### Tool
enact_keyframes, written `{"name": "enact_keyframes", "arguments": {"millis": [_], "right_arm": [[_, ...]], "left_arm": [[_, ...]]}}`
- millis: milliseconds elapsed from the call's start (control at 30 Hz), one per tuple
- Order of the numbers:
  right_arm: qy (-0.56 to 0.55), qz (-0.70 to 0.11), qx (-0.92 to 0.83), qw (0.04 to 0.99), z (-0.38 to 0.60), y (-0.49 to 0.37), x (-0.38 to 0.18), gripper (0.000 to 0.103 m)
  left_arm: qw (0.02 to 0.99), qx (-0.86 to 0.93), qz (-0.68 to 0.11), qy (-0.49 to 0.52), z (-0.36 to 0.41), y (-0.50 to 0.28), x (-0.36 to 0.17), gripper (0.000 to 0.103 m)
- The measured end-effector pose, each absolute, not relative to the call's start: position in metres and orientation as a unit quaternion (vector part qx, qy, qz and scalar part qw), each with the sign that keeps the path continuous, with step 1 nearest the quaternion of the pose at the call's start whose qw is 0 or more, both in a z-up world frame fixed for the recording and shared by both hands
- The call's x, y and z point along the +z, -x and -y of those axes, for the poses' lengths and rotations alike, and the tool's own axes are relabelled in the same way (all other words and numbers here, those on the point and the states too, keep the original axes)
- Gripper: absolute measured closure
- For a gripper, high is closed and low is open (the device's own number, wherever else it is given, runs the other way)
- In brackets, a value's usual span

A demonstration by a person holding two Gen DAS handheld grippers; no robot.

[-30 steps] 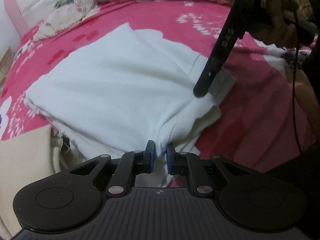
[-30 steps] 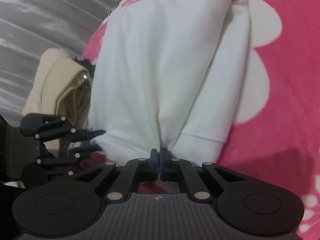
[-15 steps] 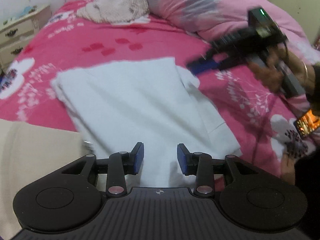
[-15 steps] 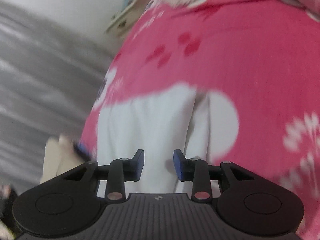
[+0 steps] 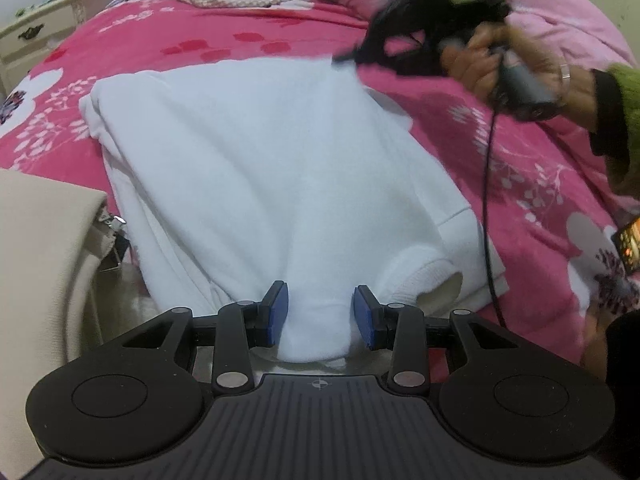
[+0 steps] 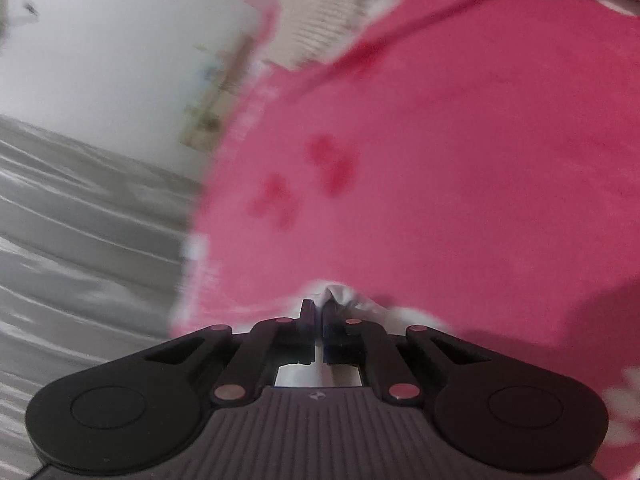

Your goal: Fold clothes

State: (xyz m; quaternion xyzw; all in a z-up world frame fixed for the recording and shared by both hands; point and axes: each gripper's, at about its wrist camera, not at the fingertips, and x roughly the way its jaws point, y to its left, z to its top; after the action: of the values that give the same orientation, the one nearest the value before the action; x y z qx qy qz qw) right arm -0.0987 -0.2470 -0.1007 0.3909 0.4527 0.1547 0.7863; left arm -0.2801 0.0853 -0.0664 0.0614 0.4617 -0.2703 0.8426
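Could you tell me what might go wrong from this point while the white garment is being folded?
The right gripper is shut on a thin pinch of the white garment, which could slip free. The left gripper is open with cloth between its fingers, so closing may bunch several layers. The black cable hangs across the garment's right edge and could snag.

Left gripper (image 5: 320, 312): jaws spread wide, blue pads (image 5: 277, 308) facing each other, white fabric lying in the gap between them without being clamped; right gripper (image 6: 318, 312): jaws drawn together, a small peak of white cloth pinched between the fingertips and protruding just ahead of them; in the left wrist view the right gripper (image 5: 404, 46) appears blurred, gripped by a hand (image 5: 496, 60) with a ring on one finger, the wrist in a green sleeve (image 5: 618, 120).
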Motion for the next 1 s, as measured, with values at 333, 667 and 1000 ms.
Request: {"name": "enact_keyframes", "arguments": {"millis": [333,667,1000], "right_arm": [[-0.278,-0.425,0.145,0.849,0.258,0.117,-0.062,0.089],[0.037,-0.433,0.259,0.863,0.175,0.185,-0.075,0.095],[0.149,-0.415,0.437,0.784,0.095,0.266,-0.092,0.067]], "left_arm": [[0.847,-0.281,-0.448,-0.061,-0.091,0.289,-0.068,0.067],[0.844,-0.294,-0.443,-0.074,-0.094,0.291,-0.065,0.064],[0.832,-0.299,-0.456,-0.102,-0.086,0.295,-0.045,0.047]]}}
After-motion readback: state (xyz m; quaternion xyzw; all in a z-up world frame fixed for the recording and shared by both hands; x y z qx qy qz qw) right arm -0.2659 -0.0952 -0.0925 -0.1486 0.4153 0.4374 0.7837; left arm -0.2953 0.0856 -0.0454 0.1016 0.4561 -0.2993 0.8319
